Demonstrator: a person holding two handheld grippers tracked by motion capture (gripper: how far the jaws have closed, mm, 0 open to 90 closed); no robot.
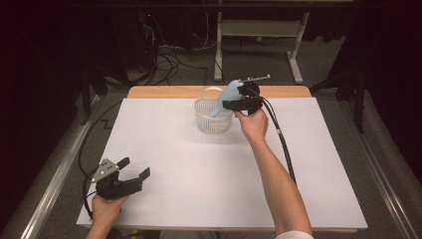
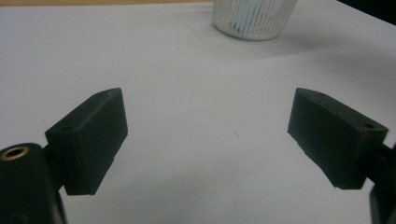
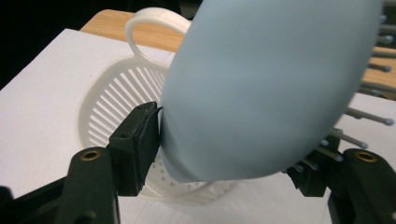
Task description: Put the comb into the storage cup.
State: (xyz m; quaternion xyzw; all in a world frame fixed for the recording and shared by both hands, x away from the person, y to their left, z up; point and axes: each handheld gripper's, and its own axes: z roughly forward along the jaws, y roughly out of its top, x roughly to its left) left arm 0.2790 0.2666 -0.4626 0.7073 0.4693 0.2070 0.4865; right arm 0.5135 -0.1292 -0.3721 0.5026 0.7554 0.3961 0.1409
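A pale blue hairbrush is held head-up over the white basket at the far middle of the table, its handle dipping inside the rim. The right gripper is seen in its own view with one pad against the brush's smooth back and the other among the bristles, the jaws set about half wide; whether the brush is truly pinched cannot be told. With bristles giving way under the pad, the hold is judged weak: the brush may slide or pivot, strike the rim and tip the light basket, or fall beside it. The left gripper rests wide and empty at the near left corner, too far to steady anything.
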